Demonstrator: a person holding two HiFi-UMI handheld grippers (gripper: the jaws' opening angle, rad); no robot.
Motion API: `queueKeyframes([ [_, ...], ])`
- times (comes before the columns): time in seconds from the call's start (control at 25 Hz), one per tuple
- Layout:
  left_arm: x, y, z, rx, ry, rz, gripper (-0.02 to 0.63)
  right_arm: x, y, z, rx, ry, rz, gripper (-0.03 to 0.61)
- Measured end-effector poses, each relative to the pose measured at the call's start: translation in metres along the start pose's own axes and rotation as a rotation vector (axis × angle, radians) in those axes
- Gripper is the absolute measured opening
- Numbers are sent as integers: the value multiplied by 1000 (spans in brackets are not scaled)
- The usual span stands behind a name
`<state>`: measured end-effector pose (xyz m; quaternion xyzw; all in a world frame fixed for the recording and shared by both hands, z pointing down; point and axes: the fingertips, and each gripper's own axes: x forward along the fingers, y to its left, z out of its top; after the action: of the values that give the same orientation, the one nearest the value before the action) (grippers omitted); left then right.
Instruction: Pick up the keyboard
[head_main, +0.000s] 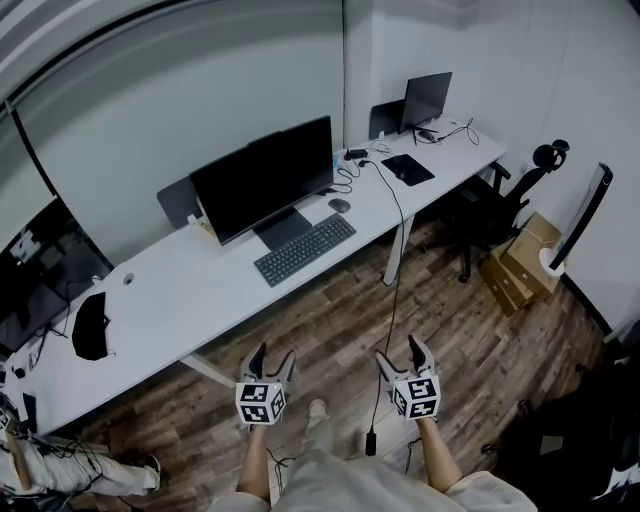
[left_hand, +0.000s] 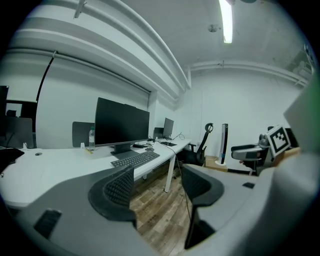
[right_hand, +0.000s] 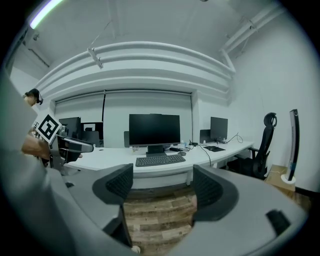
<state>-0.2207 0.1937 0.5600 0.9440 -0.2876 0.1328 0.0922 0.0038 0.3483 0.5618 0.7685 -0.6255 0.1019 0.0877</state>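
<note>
Although the head view alone takes in the whole white desk (head_main: 180, 290) from above, it settles the layout: the keyboard (head_main: 305, 248) lies flat on the desk just in front of the big monitor (head_main: 265, 178), and a mouse (head_main: 340, 205) sits to the right of the monitor's stand. The left gripper (head_main: 274, 355) and right gripper (head_main: 398, 355) are held side by side over the wood floor, well apart from the monitor and short of the desk's near edge. Only the gripper views show the jaws from within. In the left gripper view they stand wide apart with nothing but floor between them; the monitor appears at a slant with the keyboard in front of it, and a ceiling light (left_hand: 226, 20) shows high above. In the right gripper view the jaws are likewise spread and empty. That camera faces the monitor squarely, the keyboard directly below it, and an office chair (right_hand: 265, 145) stands far to the monitor's right.
</note>
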Motion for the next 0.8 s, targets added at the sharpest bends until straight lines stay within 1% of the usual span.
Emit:
queueKeyframes([
  [0.28,62,42,22,-29,3,-23,276,72,-10,27,-19,22,-8,357],
  [0.52,118,76,51,-24,9,-61,276,133,-21,58,-15,18,-37,357],
  [0.8,177,117,78,-14,5,-95,276,197,-31,83,-7,10,-66,357],
])
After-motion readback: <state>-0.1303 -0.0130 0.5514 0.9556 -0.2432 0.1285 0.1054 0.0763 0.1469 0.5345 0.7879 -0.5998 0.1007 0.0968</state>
